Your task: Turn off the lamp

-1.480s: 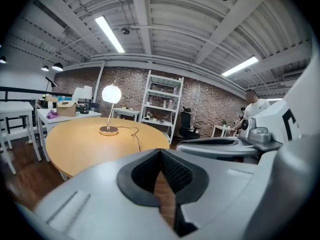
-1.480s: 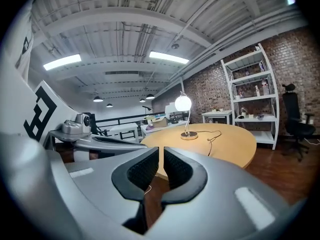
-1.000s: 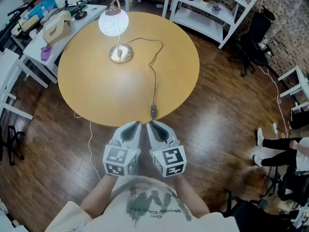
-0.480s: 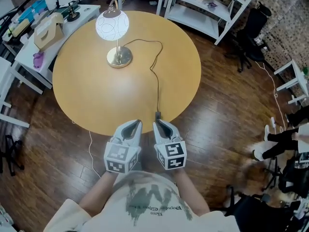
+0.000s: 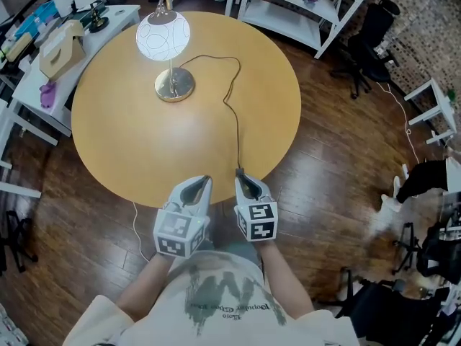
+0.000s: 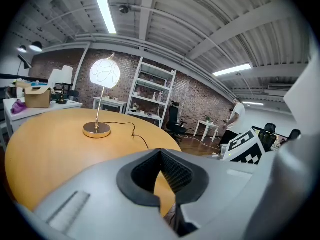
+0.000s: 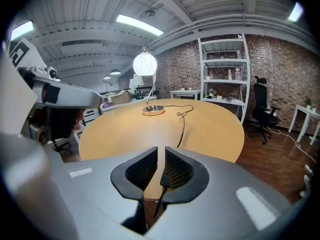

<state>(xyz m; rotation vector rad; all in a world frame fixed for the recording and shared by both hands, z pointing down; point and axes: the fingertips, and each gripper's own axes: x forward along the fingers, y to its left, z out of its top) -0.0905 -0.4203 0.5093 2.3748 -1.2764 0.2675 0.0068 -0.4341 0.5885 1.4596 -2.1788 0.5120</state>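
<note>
The lamp stands at the far left of the round wooden table [image 5: 137,143], its white globe [image 5: 163,36] lit above a brass base [image 5: 174,85]. A black cord [image 5: 232,110] runs from the base to the table's near edge, where its inline switch [image 5: 238,171] lies. My right gripper [image 5: 243,182] has its tip right at that switch, jaws shut but for a thin slit; in the right gripper view [image 7: 161,151] the switch [image 7: 163,178] shows through the slit. My left gripper [image 5: 196,187] hovers beside it at the edge, shut and holding nothing [image 6: 160,151].
A white shelf unit [image 5: 302,6] stands beyond the table at the right. A white desk [image 5: 86,31] with a cardboard box [image 5: 54,49] is at the left. An office chair [image 5: 367,56] and a person [image 6: 235,119] are off to the right. A cable [image 5: 137,222] trails on the floor.
Both grippers have moved forward toward the table's near edge. The right gripper's tip has come up to the cord switch. The lamp stays lit.
</note>
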